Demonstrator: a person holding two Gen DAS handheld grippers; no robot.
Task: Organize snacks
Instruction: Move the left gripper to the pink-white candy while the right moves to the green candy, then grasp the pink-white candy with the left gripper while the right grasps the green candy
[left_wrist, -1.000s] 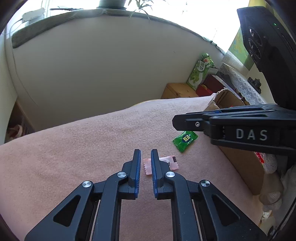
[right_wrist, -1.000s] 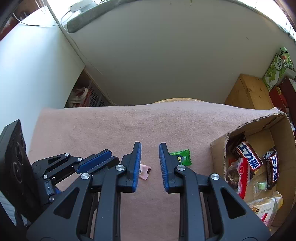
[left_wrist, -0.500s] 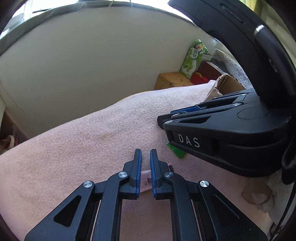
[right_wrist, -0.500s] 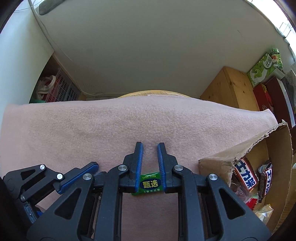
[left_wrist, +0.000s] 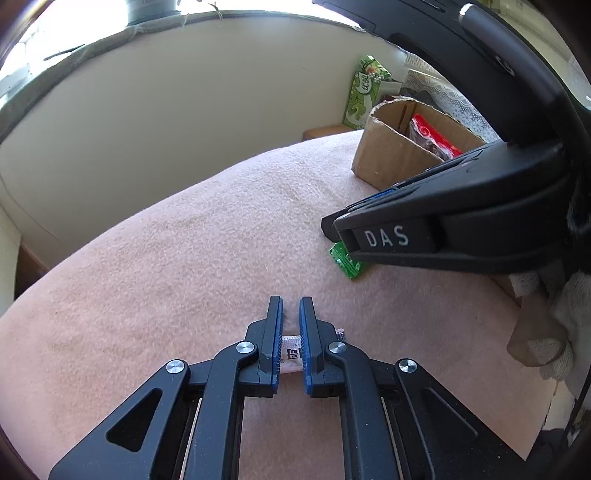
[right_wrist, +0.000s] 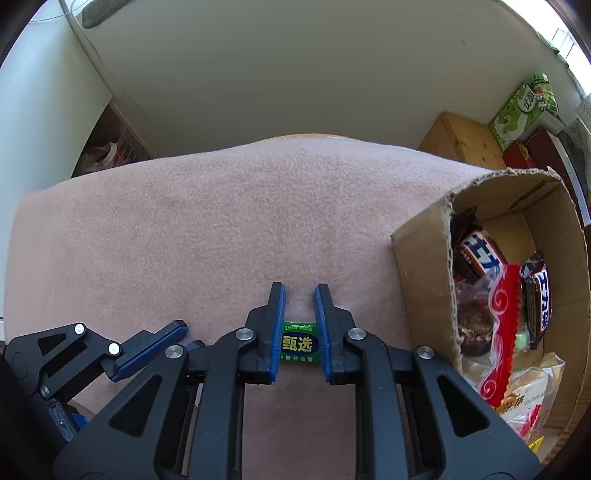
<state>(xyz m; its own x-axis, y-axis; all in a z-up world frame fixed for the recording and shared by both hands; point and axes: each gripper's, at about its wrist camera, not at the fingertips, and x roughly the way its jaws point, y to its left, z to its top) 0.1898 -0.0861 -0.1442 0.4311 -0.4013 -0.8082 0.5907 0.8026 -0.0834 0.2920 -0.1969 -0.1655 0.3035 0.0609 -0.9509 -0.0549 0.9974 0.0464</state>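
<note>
My left gripper (left_wrist: 291, 306) is shut on a small pink-and-white candy packet (left_wrist: 291, 355), held between the blue pads low over the pink blanket (left_wrist: 184, 258). My right gripper (right_wrist: 299, 293) is shut on a green candy packet (right_wrist: 297, 344) with yellow characters; that packet also shows in the left wrist view (left_wrist: 346, 264) under the right gripper's fingers. A cardboard box (right_wrist: 421, 269) with several snack packs stands to the right of the right gripper; it also shows in the left wrist view (left_wrist: 388, 158).
The blanket covers the whole table top and drops off at the far edge toward a cream wall. A green carton (right_wrist: 524, 109), a red box (right_wrist: 521, 153) and a wooden stool (right_wrist: 461, 138) stand beyond the table at the right.
Both grippers came down onto their packets and closed on them. The left view has turned so that the cardboard box now shows; the right gripper sits a little lower and closer to the box.
</note>
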